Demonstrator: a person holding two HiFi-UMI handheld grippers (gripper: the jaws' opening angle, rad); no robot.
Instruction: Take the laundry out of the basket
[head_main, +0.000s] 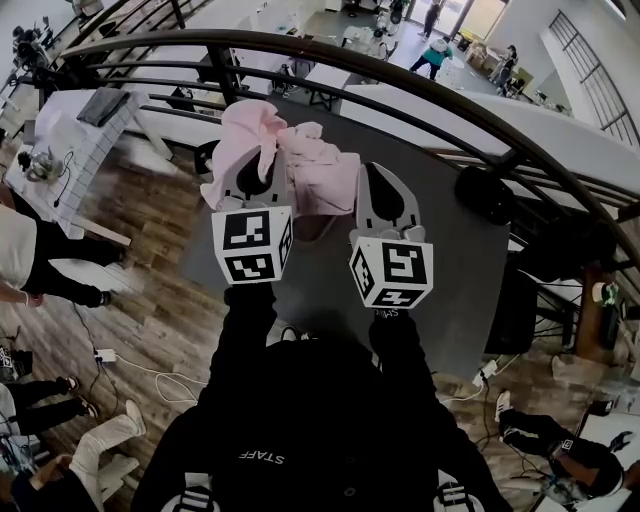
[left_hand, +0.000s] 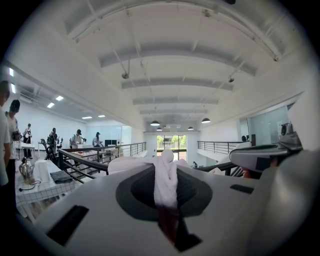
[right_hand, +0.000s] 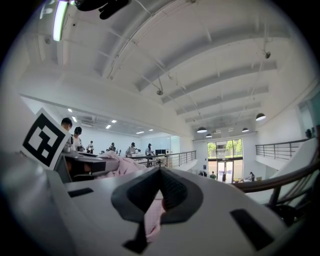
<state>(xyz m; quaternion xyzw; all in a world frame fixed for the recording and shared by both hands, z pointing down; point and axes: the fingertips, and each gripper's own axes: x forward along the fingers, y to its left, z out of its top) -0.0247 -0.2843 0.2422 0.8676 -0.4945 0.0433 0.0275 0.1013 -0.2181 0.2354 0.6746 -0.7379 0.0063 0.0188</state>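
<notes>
So, at the left, the left gripper (head_main: 255, 182) has its jaws pinched together on a fold of the pale pink garment (head_main: 300, 150). In its own view the cloth (left_hand: 165, 175) runs straight up between the pads. From there the laundry bunches and spans sideways towards the right gripper (head_main: 378, 185), so its long axis lies left to right between the two, with a loose flap drooping off the left end. The right gripper (right_hand: 157, 200) is likewise clamped on a pink edge (right_hand: 152, 220). The garment hangs in the air, held at both ends, above the dark desk (head_main: 440, 250). No basket can be made out. Setting it down likely means lowering both ends together.
</notes>
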